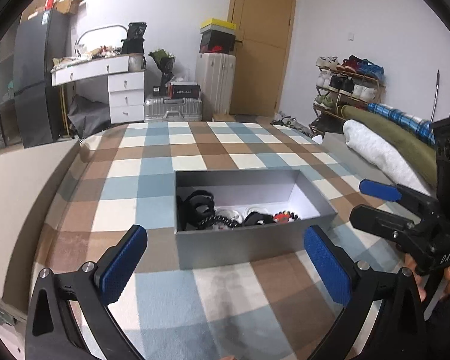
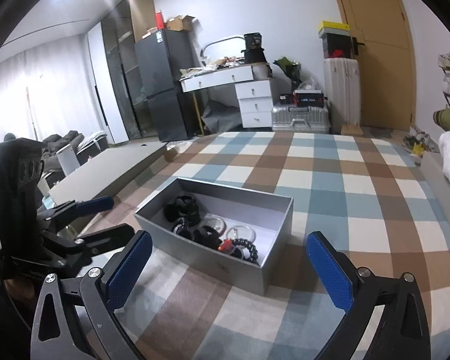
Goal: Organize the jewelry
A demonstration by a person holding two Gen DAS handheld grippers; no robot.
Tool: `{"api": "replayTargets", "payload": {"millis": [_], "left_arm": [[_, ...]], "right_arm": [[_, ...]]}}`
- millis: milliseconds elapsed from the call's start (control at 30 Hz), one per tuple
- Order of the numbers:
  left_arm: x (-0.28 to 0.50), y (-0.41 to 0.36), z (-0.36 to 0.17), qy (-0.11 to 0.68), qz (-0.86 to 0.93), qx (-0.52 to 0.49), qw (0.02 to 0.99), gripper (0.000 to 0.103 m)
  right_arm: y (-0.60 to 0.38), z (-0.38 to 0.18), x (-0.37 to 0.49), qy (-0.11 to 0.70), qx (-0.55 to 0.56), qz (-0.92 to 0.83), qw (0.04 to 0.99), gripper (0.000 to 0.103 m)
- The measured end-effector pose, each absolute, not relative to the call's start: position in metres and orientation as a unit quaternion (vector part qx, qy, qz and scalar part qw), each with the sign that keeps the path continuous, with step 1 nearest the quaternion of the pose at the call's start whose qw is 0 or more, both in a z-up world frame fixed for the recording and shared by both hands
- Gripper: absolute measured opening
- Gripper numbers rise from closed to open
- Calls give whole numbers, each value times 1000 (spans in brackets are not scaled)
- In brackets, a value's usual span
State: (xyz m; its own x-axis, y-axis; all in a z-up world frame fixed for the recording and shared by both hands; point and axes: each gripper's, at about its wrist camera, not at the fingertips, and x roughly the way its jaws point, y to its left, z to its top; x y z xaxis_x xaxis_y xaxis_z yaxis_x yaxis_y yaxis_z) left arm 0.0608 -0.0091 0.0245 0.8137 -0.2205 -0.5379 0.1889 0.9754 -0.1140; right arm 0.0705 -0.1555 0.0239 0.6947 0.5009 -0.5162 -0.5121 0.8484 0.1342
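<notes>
A grey open box (image 1: 240,244) sits on a checked blanket (image 1: 153,162); it also shows in the right wrist view (image 2: 195,237). Inside lie black hair ties (image 1: 199,202), clear bangles (image 2: 240,231) and a dark bead bracelet (image 2: 250,249) with a red piece. My left gripper (image 1: 225,264) is open and empty, just in front of the box. My right gripper (image 2: 228,267) is open and empty, near the box's front corner. The right gripper shows to the right of the box in the left wrist view (image 1: 372,201). The left gripper shows at the left in the right wrist view (image 2: 105,219).
Rolled white and green bedding (image 1: 381,147) lies at the blanket's right edge. A grey platform (image 2: 105,168) borders the left side. A white desk (image 1: 117,90), suitcases (image 1: 174,109), a shoe rack (image 1: 345,87) and a door (image 1: 261,42) stand beyond.
</notes>
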Motion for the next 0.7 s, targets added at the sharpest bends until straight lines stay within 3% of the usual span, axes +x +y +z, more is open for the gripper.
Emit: {"api": "replayTargets", "payload": {"millis": [700], "left_arm": [[52, -3, 4, 267, -103, -12, 958, 102]], "right_arm": [[-175, -6, 64, 266, 75, 323, 905, 103]]}}
